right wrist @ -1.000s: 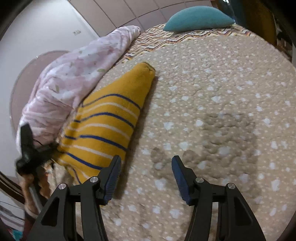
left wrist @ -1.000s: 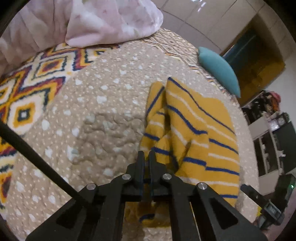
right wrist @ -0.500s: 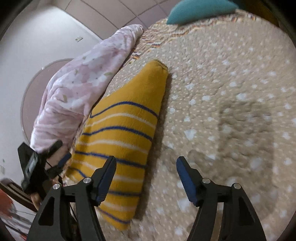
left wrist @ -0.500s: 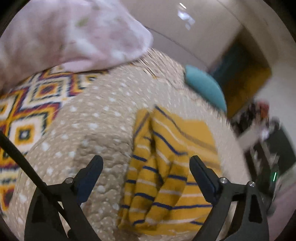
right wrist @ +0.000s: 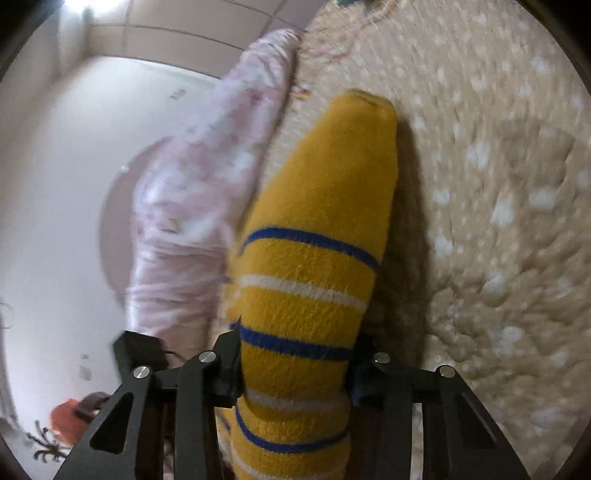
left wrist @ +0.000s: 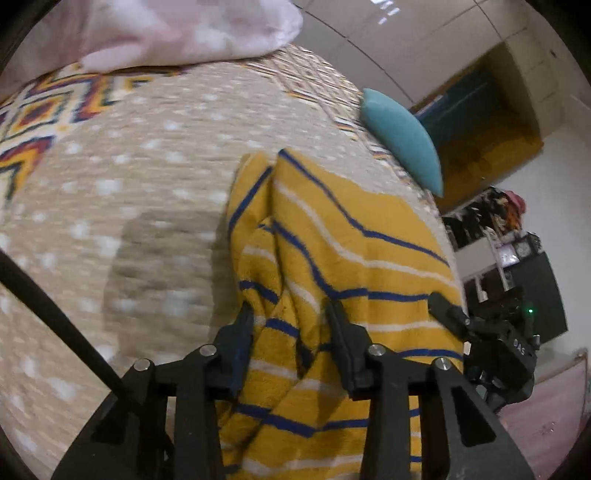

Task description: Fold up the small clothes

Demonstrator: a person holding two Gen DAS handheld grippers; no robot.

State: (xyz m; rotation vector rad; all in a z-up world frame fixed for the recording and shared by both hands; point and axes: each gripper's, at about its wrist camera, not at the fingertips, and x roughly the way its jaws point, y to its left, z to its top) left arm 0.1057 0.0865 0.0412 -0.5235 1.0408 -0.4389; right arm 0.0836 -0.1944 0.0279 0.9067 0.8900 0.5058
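A yellow garment (left wrist: 332, 266) with blue and white stripes lies partly folded on a beige dotted bedspread (left wrist: 129, 184). My left gripper (left wrist: 291, 317) is open, its fingers either side of a bunched fold at the garment's near edge. In the right wrist view the garment (right wrist: 314, 240) stretches away from me. My right gripper (right wrist: 295, 350) is open and straddles its near end, the fabric filling the gap between the fingers. The right gripper also shows in the left wrist view (left wrist: 491, 339) at the garment's right edge.
A pink floral duvet (left wrist: 166, 29) lies bunched at the bed's far left, and shows beside the garment in the right wrist view (right wrist: 207, 192). A teal pillow (left wrist: 402, 140) lies at the far edge. A patterned sheet (left wrist: 33, 122) borders the bedspread. Furniture stands beyond the bed's right side.
My left gripper let go of the garment's edge, opened wide, then narrowed around the fold. My right gripper moved left from the bare bedspread onto the garment's end.
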